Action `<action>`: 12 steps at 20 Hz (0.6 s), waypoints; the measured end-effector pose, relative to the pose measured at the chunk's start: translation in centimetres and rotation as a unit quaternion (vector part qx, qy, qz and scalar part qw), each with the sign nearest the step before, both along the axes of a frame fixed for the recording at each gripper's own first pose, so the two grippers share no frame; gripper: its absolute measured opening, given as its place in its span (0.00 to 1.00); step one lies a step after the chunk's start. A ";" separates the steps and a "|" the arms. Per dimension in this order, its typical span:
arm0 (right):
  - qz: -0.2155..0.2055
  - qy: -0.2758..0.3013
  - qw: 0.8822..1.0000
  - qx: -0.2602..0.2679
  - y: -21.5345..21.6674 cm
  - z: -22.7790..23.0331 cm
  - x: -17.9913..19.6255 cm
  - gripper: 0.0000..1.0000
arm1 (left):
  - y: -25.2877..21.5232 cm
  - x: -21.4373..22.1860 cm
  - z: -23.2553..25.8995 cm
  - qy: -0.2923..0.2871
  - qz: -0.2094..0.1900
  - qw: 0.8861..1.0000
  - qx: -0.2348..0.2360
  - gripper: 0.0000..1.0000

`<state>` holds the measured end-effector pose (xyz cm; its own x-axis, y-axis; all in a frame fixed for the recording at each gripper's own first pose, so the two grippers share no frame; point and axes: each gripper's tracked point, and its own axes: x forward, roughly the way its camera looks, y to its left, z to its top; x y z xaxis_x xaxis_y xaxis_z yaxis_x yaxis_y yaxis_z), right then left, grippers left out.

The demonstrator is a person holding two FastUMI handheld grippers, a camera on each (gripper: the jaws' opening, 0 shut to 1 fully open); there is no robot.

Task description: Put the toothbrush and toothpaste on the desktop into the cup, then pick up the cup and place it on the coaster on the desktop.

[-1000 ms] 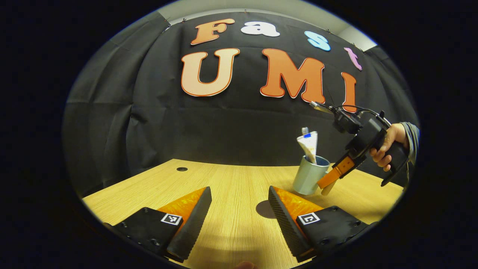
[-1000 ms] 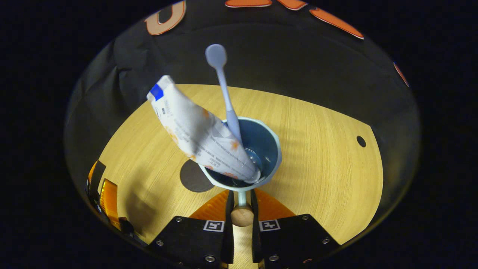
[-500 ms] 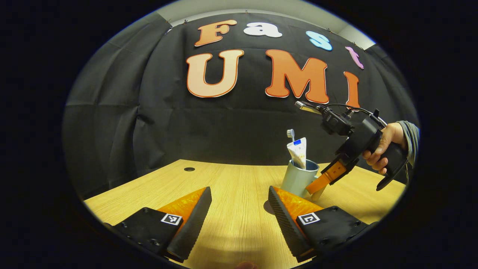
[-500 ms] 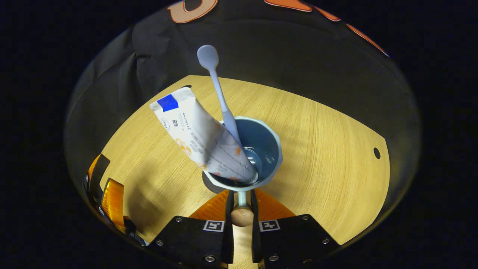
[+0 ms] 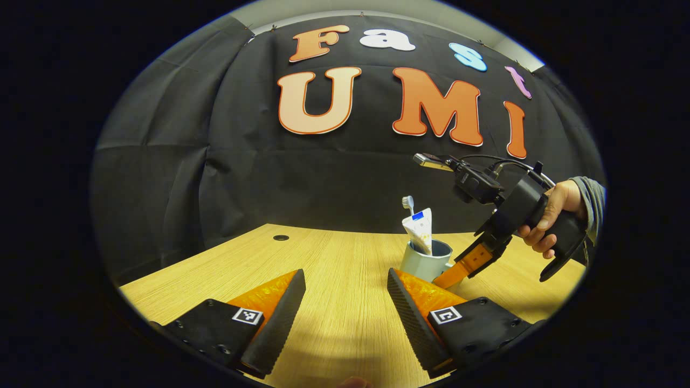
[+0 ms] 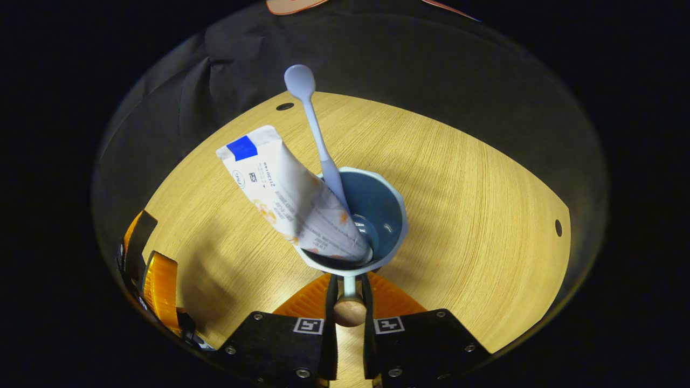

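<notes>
A pale blue cup (image 6: 398,207) holds a white toothpaste tube (image 6: 285,186) and a light blue toothbrush (image 6: 319,141), both leaning out to the left. My right gripper (image 6: 349,283) is shut on the cup's wooden-knobbed handle (image 6: 349,311). The dark round coaster is hidden beneath the cup. In the left gripper view the cup (image 5: 423,262) stands low over the desktop behind my finger, its base hidden, with the right gripper (image 5: 464,265) and a hand (image 5: 547,215) at its right. My left gripper (image 5: 345,302) is open above the wood, holding nothing.
The wooden desktop (image 5: 334,258) has a small round hole (image 5: 280,237) at the far left. In the right gripper view holes (image 6: 284,106) sit near the table's edges, and the left gripper (image 6: 153,275) is at the lower left. Black cloth lines the back.
The right gripper has carried the cup left and down over the dark coaster, which showed beside the cup before and is now covered. The left gripper stayed open and nearly still.
</notes>
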<state>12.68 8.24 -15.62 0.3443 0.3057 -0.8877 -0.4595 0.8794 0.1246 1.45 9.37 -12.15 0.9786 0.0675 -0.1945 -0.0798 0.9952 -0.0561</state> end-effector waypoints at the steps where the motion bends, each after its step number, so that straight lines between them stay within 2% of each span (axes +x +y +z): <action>1: 0.003 0.008 1.000 -0.003 -0.1 0.2 -0.3 0.19 | -0.1 0.0 -0.2 0.002 0.000 1.000 -0.001 0.95; 2: 0.001 0.002 1.000 -0.003 -0.1 0.6 0.1 0.19 | -0.1 0.0 -0.3 0.005 0.000 1.000 -0.002 0.97; 3: 0.006 0.001 1.000 -0.012 -0.2 0.0 0.0 0.24 | -0.1 0.1 -0.4 0.006 -0.001 1.000 -0.002 0.97; 4: 0.009 0.000 1.000 -0.014 -0.2 0.2 0.0 0.20 | -0.2 0.1 -0.4 0.008 -0.002 1.000 -0.002 0.97; 5: 0.008 0.005 1.000 -0.014 -0.3 0.1 0.1 0.22 | -0.4 0.2 -0.4 0.009 -0.003 1.000 -0.002 0.97; 6: 0.006 0.008 1.000 -0.001 0.0 0.6 -0.2 0.30 | -0.5 0.3 -0.5 0.010 -0.005 1.000 -0.002 0.97; 7: 0.007 0.005 1.000 0.008 -0.1 0.7 -0.5 0.27 | -0.8 0.3 -0.5 0.011 -0.008 1.000 -0.002 0.97; 11: -0.004 -0.039 0.998 0.039 -1.4 3.8 0.2 0.49 | -1.9 0.8 0.3 0.006 -0.017 1.000 0.009 0.97; 12: -0.006 -0.052 0.997 0.054 -1.5 4.6 0.2 0.64 | -2.4 0.9 0.7 0.002 -0.020 1.000 0.015 0.97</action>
<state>12.85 6.69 -11.06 0.4366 0.3929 -0.8093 -0.4639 0.8691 0.1717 2.38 7.01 -11.48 0.9798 0.0335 -0.1969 -0.0393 0.9989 -0.0258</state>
